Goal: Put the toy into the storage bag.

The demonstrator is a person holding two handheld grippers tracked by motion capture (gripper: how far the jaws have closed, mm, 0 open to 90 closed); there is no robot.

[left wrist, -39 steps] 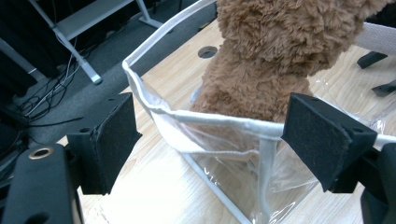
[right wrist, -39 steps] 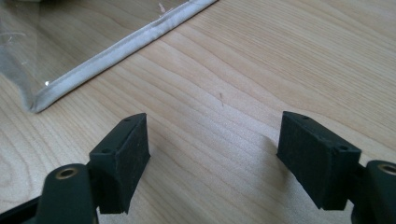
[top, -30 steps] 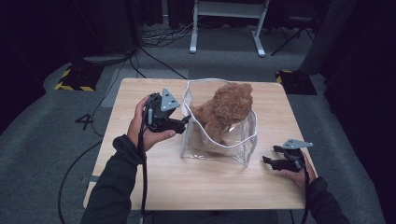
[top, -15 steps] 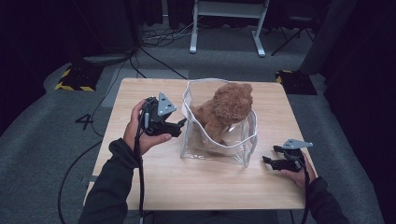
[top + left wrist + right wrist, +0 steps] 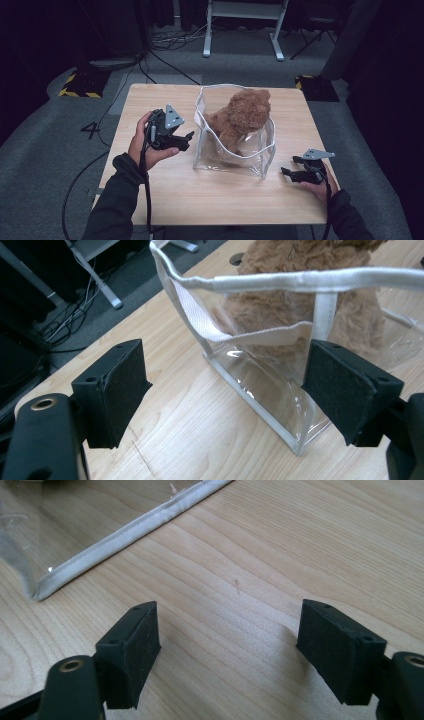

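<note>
Hovering with jaws apart, the left gripper (image 5: 187, 141) faced the clear bag (image 5: 235, 160) holding the plush toy (image 5: 242, 117), seemingly to seize its rim, while the right gripper (image 5: 290, 171) rested empty and likewise agape on the counter (image 5: 200, 200).

floor: grey carpet (image 5: 45, 145) | furniture: light wooden table (image 5: 150, 100); white metal stand (image 5: 240, 20) behind it | cables: black, on floor (image 5: 165, 45) | light: dim, dark surroundings

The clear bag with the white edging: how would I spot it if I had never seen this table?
Look at the light wooden table and find its middle. There stands a see-through plastic bag trimmed with white binding, open at the top. Unlike anything near it, it holds a fuzzy brown plush toy that rises above its rim, and it sits between the left gripper and the right gripper.
</note>
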